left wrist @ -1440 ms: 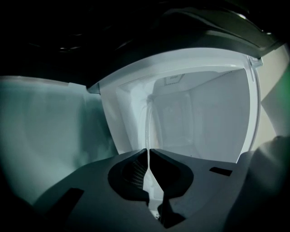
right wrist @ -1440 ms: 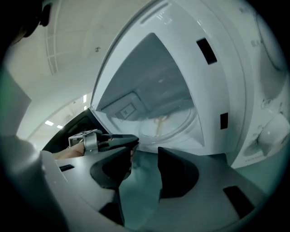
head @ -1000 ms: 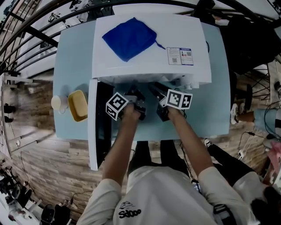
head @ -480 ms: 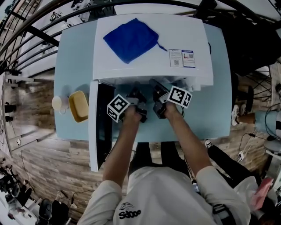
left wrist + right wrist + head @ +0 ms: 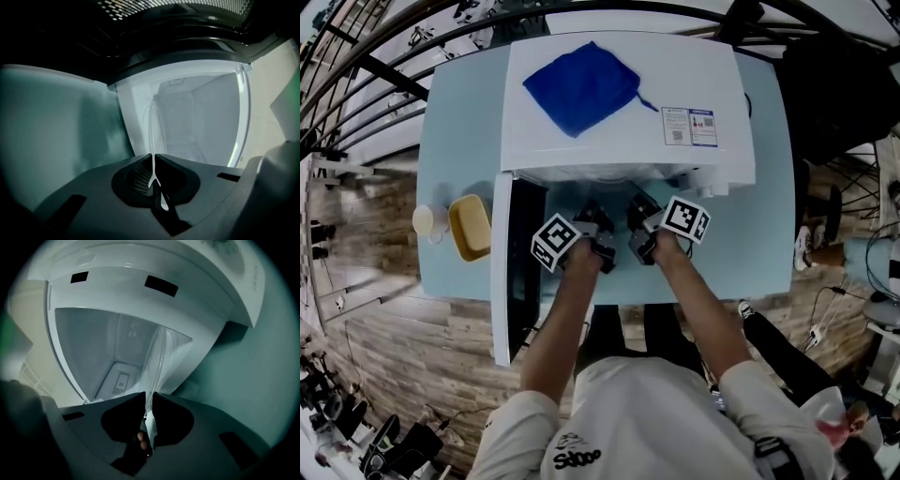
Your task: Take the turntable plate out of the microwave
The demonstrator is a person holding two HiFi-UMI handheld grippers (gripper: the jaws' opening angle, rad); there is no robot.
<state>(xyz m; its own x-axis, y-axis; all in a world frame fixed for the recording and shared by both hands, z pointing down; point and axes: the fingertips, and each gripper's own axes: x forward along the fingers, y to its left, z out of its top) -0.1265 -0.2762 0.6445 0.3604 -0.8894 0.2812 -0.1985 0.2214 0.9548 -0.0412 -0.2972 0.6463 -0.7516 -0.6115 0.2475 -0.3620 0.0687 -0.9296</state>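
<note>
The white microwave (image 5: 619, 94) stands on the table with its door (image 5: 500, 272) swung open to the left. Both grippers reach into its mouth side by side. The clear glass turntable plate (image 5: 151, 131) shows edge-on in the left gripper view, and my left gripper (image 5: 153, 157) (image 5: 593, 210) is shut on its rim. In the right gripper view the same plate (image 5: 159, 357) runs between the jaws of my right gripper (image 5: 148, 397) (image 5: 639, 206), which are closing onto its rim. The microwave's top hides the plate in the head view.
A blue cloth (image 5: 581, 84) lies on top of the microwave. On the light blue table (image 5: 459, 122), left of the door, sit a yellow dish (image 5: 469, 225) and a white cup (image 5: 423, 221). The white cavity walls (image 5: 197, 122) lie close around the plate.
Both hands have stayed at the microwave's mouth. The right gripper's marker cube has turned a little as that hand rolled.
</note>
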